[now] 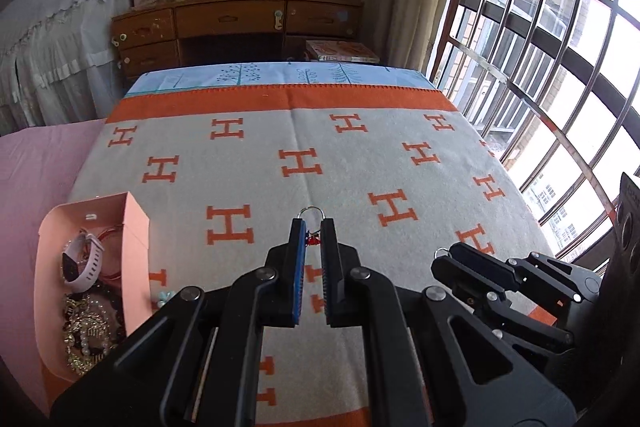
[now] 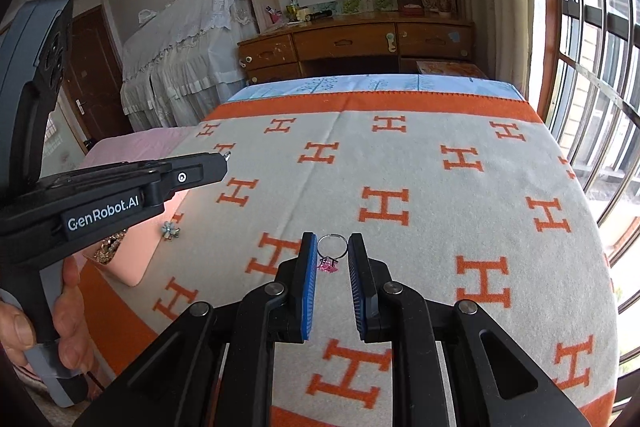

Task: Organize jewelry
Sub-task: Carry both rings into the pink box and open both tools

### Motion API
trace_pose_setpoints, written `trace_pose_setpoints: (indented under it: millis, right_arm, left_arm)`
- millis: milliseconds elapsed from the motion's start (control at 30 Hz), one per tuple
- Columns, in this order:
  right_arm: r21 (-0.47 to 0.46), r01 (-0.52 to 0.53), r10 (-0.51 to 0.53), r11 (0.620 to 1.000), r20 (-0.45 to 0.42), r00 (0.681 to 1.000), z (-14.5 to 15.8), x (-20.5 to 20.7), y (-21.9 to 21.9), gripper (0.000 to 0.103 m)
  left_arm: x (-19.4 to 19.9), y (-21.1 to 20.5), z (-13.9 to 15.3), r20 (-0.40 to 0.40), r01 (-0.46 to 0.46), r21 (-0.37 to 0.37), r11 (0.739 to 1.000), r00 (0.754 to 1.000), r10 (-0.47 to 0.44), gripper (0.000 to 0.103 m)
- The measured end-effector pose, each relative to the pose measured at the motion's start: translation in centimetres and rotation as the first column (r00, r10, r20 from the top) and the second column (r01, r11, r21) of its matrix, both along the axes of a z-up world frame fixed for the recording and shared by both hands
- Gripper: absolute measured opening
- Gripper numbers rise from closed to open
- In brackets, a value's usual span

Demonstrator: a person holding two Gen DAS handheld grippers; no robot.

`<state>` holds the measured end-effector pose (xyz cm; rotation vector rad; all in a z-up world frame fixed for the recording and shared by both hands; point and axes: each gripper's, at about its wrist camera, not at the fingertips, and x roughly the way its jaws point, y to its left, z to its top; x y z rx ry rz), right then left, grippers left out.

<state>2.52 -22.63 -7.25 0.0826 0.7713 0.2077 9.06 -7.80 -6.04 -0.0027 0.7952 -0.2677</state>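
Nearest to us, the left gripper [image 1: 312, 223] had its fingers clamped on a thin silver ring with a red charm [image 1: 314, 239]. The hoop stuck out past the tips and the charm hung between the pads, clear of the cloth.

The right gripper [image 2: 331, 239] had its fingers closed just as far as the hoop of a thin silver ring with a pink charm [image 2: 328, 265], which spanned the gap between the pads. We judged that both rings were lifted this way so they could be carried to one place.

To the left stood an open pink cardboard box [image 1: 136, 227]. It already held a white smartwatch [image 1: 82, 259] and a tangle of pearl and gold chains [image 1: 86, 331], so it seemed the likely destination.

A small pale-blue flower-shaped trinket [image 2: 171, 230] lay just beside the box, not yet collected.

Beyond, the grey blanket with orange H letters [image 1: 360, 155] stretched towards a wooden desk [image 1: 230, 19].
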Motion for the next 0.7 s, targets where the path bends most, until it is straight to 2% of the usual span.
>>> trace_pose_setpoints:
  millis: [167, 433, 567, 700]
  right_arm:
    - [0.018, -0.130, 0.130, 0.991, 0.026, 0.991, 2.9, 0.9, 5.4, 0.015]
    - [0.057, -0.322, 0.321, 0.945, 0.027, 0.947, 5.8, 3.7, 16.6, 0.015]
    - [0.056, -0.366, 0.368, 0.929, -0.009, 0.930, 5.9, 5.2, 22.2, 0.015]
    - [0.036, -0.398, 0.399, 0.917, -0.036, 0.916, 5.5, 6.5, 26.8, 0.015]
  left_arm:
    - [-1.8, 6.7, 0.8, 0.005, -0.106, -0.008, 0.994, 0.994, 0.106, 0.005]
    - [-2.5, 18.3, -0.2, -0.026, -0.271, -0.040, 0.962, 0.962, 0.270, 0.005]
    - [-1.7, 21.4, -0.7, -0.038, -0.303, -0.075, 0.950, 0.953, 0.301, 0.005]
    - [-1.7, 23.2, -1.0, -0.039, -0.295, -0.084, 0.952, 0.955, 0.293, 0.005]
